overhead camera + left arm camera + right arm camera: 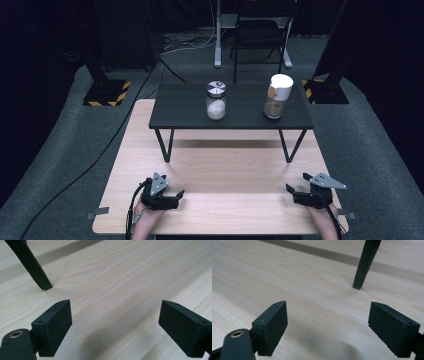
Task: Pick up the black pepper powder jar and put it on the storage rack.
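Observation:
A glass jar (216, 100) with a silver lid and white contents stands on a small black raised table (190, 112). To its right on that table is a jar (276, 96) with a white lid and brownish contents. My left gripper (175, 196) rests low over the wooden table (225, 170) at the front left, open, nothing between its jaws. In the left gripper view my left gripper (115, 325) has its pads wide apart over bare wood. My right gripper (296, 186) sits at the front right, open and empty. The right gripper view has my right gripper (328, 325) with jaws spread.
The black table's thin legs (165, 146) stand on the wood; one leg (32, 265) is ahead of the left gripper, another leg (364, 265) ahead of the right. Beyond the table are a black chair (260, 35), floor cables and stand bases with hazard stripes (106, 93).

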`<state>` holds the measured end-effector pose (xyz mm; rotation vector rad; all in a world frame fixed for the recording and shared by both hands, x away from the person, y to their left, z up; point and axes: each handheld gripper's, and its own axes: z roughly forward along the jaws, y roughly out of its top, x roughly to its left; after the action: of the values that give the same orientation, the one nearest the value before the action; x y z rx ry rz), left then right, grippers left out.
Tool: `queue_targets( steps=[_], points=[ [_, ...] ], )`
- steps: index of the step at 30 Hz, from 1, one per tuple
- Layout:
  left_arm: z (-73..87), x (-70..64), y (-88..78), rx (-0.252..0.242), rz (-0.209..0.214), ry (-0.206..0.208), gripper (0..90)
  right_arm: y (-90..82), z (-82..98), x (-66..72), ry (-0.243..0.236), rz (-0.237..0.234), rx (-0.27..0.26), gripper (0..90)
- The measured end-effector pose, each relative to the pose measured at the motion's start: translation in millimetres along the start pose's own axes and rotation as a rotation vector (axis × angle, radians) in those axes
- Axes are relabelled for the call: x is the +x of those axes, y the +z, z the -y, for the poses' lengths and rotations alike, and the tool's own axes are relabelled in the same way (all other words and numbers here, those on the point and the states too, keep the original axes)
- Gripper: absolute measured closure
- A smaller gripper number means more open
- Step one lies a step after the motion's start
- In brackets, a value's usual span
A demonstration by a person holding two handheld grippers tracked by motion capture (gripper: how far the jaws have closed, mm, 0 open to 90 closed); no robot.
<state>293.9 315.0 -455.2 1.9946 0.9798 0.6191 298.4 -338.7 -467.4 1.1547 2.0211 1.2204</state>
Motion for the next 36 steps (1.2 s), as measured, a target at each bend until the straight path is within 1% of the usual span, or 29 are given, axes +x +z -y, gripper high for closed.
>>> queue_targets(
  steps=[22,36],
  points=[
    [-0.4,-0.4,0.2,0.002,-0.001,0.001,11.3,0.6,-1.3,0.1,0.008,0.003,0.007,14.6],
    [-0.9,-0.7,0.2,0.005,0.000,0.007,11.3,0.8,-1.9,0.3,0.004,0.002,0.011,14.7]
  ],
)
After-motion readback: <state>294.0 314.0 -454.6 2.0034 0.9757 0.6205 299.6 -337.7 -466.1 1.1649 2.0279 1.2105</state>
